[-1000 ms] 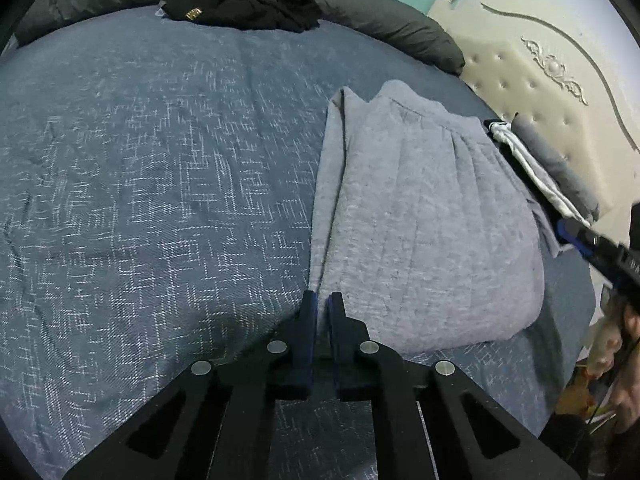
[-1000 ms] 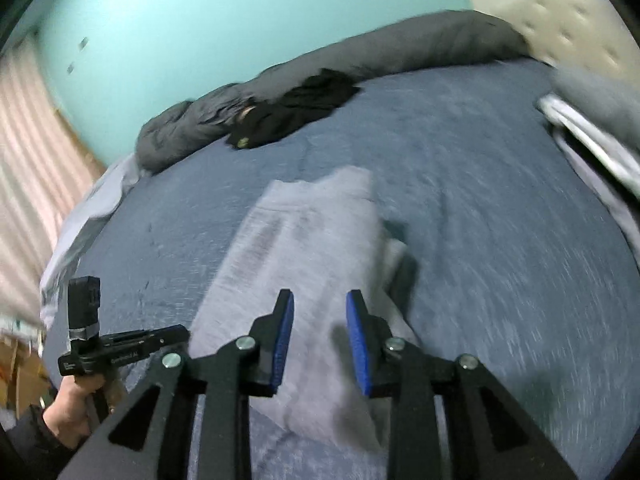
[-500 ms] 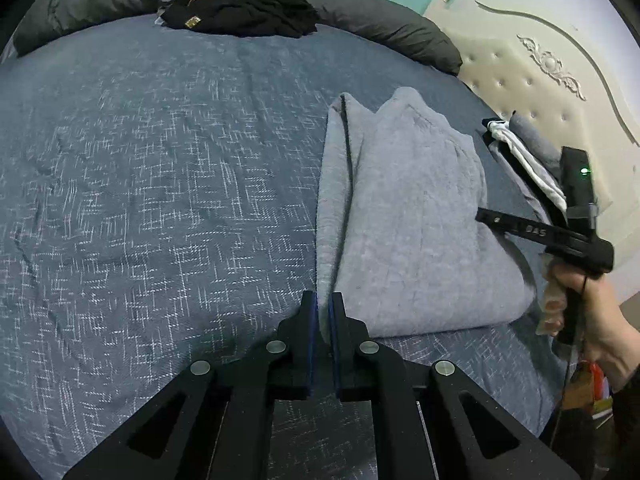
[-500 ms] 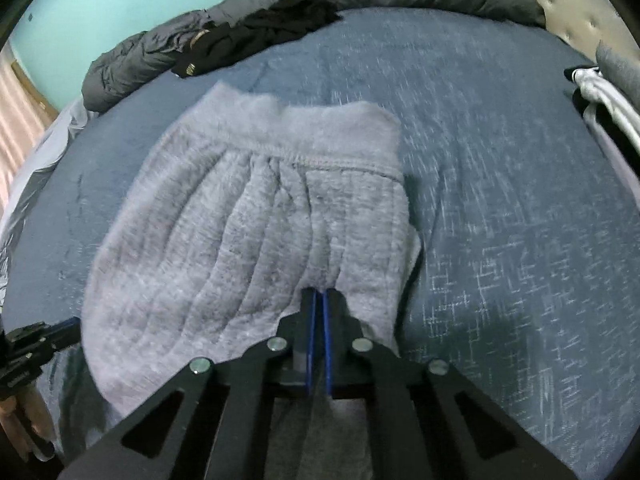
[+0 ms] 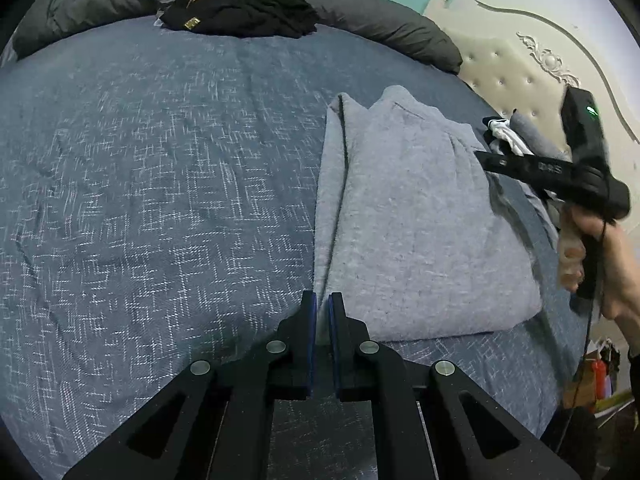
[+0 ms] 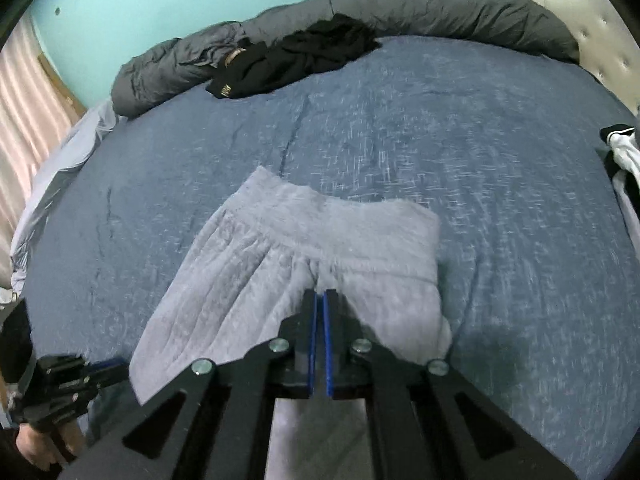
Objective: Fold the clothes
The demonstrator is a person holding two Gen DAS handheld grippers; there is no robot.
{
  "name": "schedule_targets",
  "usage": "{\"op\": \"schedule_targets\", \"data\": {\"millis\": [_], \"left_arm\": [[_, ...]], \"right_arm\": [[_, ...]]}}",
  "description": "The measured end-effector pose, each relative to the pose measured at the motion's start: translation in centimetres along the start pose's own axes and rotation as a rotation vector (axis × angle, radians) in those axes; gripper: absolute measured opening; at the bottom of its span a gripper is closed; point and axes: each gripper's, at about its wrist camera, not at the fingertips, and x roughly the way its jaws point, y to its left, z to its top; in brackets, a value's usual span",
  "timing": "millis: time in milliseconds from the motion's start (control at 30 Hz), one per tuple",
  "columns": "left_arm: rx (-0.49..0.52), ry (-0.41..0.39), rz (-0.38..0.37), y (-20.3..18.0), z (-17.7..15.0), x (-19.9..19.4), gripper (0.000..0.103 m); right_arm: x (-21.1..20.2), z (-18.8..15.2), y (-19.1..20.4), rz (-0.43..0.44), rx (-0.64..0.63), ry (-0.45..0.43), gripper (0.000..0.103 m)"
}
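Note:
Grey sweatpants (image 5: 408,216) lie folded on the blue bed cover (image 5: 140,168), waistband (image 6: 332,216) at the far end. My left gripper (image 5: 322,300) is shut on the pants' near left corner, with cloth showing between the pads. It also shows at the lower left of the right wrist view, left gripper (image 6: 116,366). My right gripper (image 6: 320,294) is shut over the pants (image 6: 240,300) just short of the waistband, seemingly pinching cloth. The left wrist view has the right gripper (image 5: 480,155) at the pants' right edge, held by a hand (image 5: 580,252).
A heap of black clothes (image 5: 240,16) rests against a rolled dark grey duvet (image 5: 380,20) at the bed's far edge. White and grey clothes (image 5: 516,136) are stacked by the cream tufted headboard (image 5: 520,68). A pink curtain (image 6: 24,100) hangs at the left.
My right gripper went from open to shut over the pants, then drew back, so the pants look smaller. The left gripper stayed shut on its corner.

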Motion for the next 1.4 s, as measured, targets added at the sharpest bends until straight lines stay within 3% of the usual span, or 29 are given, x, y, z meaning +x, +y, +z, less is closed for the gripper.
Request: {"op": "schedule_targets", "data": {"millis": [267, 467, 533, 633, 800, 900, 1067, 1233, 1333, 1400], "left_arm": [[-0.002, -0.008, -0.005, 0.1, 0.4, -0.2, 0.006], [-0.007, -0.004, 0.001, 0.3, 0.4, 0.0, 0.006], [-0.006, -0.003, 0.003, 0.3, 0.3, 0.0, 0.006], [-0.005, -0.006, 0.003, 0.3, 0.2, 0.0, 0.006], [-0.007, -0.014, -0.001, 0.3, 0.3, -0.3, 0.006], [-0.007, -0.013, -0.003, 0.3, 0.3, -0.2, 0.006], [-0.010, -0.013, -0.006, 0.4, 0.2, -0.1, 0.006], [-0.022, -0.013, -0.007, 0.7, 0.5, -0.2, 0.008], [-0.026, -0.020, -0.017, 0.7, 0.7, -0.3, 0.019], [-0.029, -0.019, -0.031, 0.7, 0.8, -0.3, 0.033]], "right_arm": [[4.6, 1.5, 0.7, -0.033, 0.001, 0.112, 0.000], [5.2, 1.9, 0.5, -0.044, 0.007, 0.150, 0.000], [4.1, 2.3, 0.6, -0.014, 0.010, 0.142, 0.000], [0.5, 2.2, 0.1, 0.043, 0.024, 0.061, 0.000], [-4.5, -0.3, -1.8, 0.076, 0.096, -0.026, 0.001], [-4.0, -2.1, -1.2, 0.066, 0.082, 0.002, 0.001], [0.3, -3.0, -0.9, 0.035, 0.105, 0.084, 0.001], [-0.8, -2.7, -1.7, 0.075, 0.136, 0.063, 0.001], [-4.4, -3.5, -2.4, 0.102, 0.171, -0.010, 0.008], [-6.5, -5.1, -3.0, 0.112, 0.203, -0.044, 0.032]]}}
